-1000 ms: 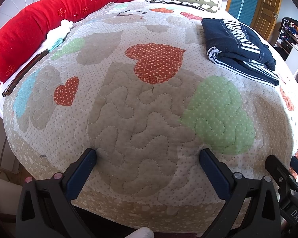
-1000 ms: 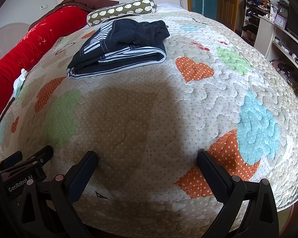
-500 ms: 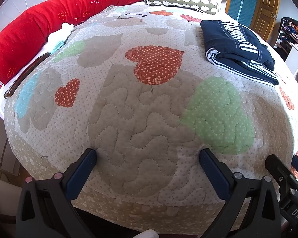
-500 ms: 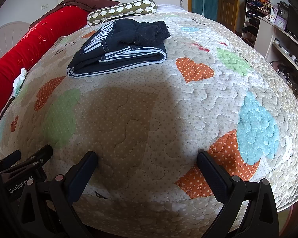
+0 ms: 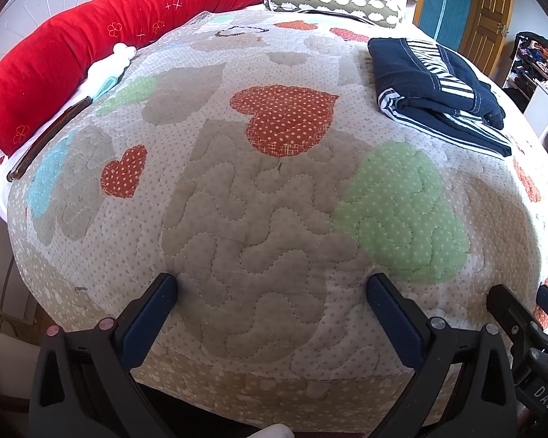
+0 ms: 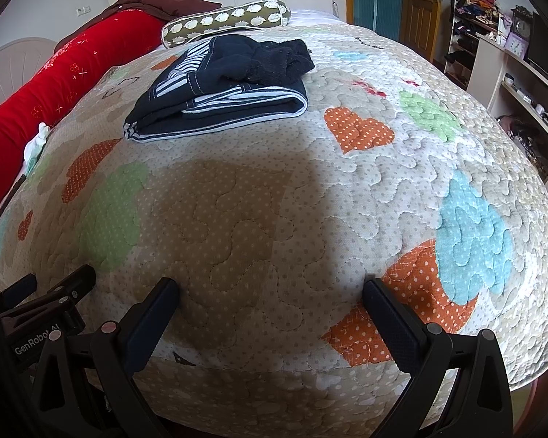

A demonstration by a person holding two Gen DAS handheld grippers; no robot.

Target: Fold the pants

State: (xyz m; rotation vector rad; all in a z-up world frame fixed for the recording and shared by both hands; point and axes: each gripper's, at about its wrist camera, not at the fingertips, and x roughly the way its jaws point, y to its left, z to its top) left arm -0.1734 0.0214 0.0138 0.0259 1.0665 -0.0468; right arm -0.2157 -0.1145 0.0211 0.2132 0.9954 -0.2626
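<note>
The left claw is spread wide and holds nothing; it hangs over the near edge of the bed. The right claw is just beside it, also spread and empty, above the same edge. Under both lies only the quilt with its hearts. The pants, dark blue with striped lining, lie well apart from both claws, toward the far edge near the spotted bolster. They look already folded into a compact stack, so I judge the claws stand back because little work remains.
</note>
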